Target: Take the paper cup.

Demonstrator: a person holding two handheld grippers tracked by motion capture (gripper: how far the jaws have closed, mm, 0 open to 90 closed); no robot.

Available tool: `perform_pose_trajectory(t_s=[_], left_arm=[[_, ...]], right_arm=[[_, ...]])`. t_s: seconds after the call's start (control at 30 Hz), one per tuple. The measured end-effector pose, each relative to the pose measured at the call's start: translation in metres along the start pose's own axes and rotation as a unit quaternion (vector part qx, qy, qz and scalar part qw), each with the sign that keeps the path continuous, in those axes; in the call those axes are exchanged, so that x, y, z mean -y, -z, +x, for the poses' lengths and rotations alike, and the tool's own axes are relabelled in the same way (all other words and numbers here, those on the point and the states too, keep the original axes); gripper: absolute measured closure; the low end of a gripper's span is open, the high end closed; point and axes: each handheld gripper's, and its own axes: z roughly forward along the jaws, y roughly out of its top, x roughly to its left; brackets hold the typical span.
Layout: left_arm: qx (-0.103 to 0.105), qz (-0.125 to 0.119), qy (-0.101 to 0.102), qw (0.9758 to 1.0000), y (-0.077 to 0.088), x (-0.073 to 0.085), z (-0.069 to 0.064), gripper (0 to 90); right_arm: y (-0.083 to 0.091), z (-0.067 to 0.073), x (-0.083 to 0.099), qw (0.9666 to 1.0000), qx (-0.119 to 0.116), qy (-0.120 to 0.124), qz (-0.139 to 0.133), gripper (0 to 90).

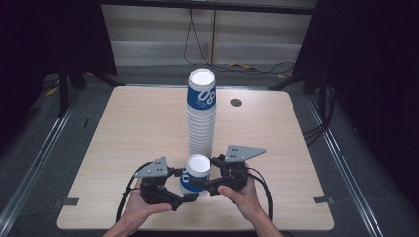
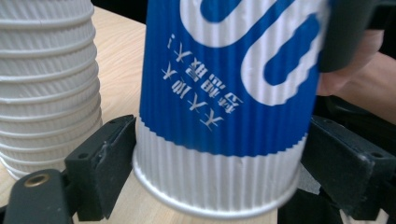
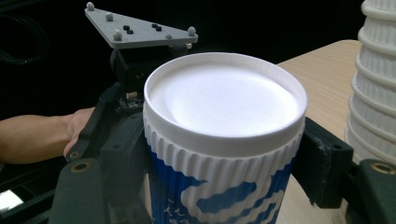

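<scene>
Holding 2 grippers low over the near edge of the wooden table (image 1: 123, 128), you are working 1 upside-down blue and white paper cup (image 1: 193, 174) between them. Starting on your left, the left gripper (image 1: 190, 195) is sitting with its jaws spread wide around the cup's lower, white-ribbed end. In the left gripper view the cup (image 2: 224, 102) is standing between the 2 black jaws with its rim lifted off the tabletop. The left jaw is lying right against the ribbed wall, though whether it is pressing is hard to judge from this close, and the right jaw is standing a little clear of it, so nothing is being squeezed there.

Moving right, the cup is tilting slightly, its flat white base facing up, just in front of the tall stack of cups (image 1: 201, 116) standing mid-table.

On your right, the right gripper (image 1: 200, 181) is clamping the cup near its upturned base. In the right gripper view both jaws are pressing on the ribbed band of the cup (image 3: 224, 154), and the stack (image 3: 373, 84) is rising at the right edge.
</scene>
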Motion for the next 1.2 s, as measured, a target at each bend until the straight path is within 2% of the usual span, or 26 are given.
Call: perform_pose_trajectory(t_s=[0.07, 0.2, 0.47, 0.7, 0.93, 1.0, 1.03, 1.2], left_arm=[[-0.001, 0.000, -0.005, 1.0000, 0.0004, -0.0001, -0.0002, 12.1], [0.002, 0.000, -0.001, 1.0000, 0.0001, 0.0011, 0.0010, 12.2], [-0.006, 0.008, 0.002, 0.9999, -0.0034, 0.0031, 0.0008, 12.2], [-0.012, 0.021, -0.014, 0.9996, -0.0020, 0.0026, 0.0005, 14.1], [-0.014, 0.026, -0.020, 0.9993, -0.0003, 0.0005, -0.0015, 15.9], [-0.015, 0.028, -0.020, 0.9993, -0.0004, 0.0005, -0.0015, 16.0], [-0.016, 0.030, -0.019, 0.9992, 0.0001, 0.0004, -0.0010, 16.2], [-0.016, 0.033, -0.018, 0.9992, 0.0024, 0.0006, -0.0004, 16.2]], right_arm=[[-0.0021, 0.0006, -0.0006, 1.0000, -0.003, 0.002, -0.002, 28.0], [-0.0037, 0.0009, -0.0003, 1.0000, -0.002, 0.001, -0.002, 27.9], [-0.0064, 0.0005, 0.0016, 1.0000, 0.000, -0.004, 0.002, 27.9], [-0.0072, -0.0001, 0.0023, 1.0000, -0.003, -0.005, 0.005, 27.4], [-0.0052, -0.0008, 0.0010, 0.9999, -0.010, -0.003, 0.006, 25.5], [-0.0054, -0.0011, 0.0007, 0.9998, -0.016, -0.004, 0.009, 22.4], [-0.0059, -0.0010, 0.0004, 0.9998, -0.013, -0.008, 0.013, 14.6], [-0.0049, -0.0016, -0.0001, 0.9997, -0.011, -0.009, 0.019, 13.7]])
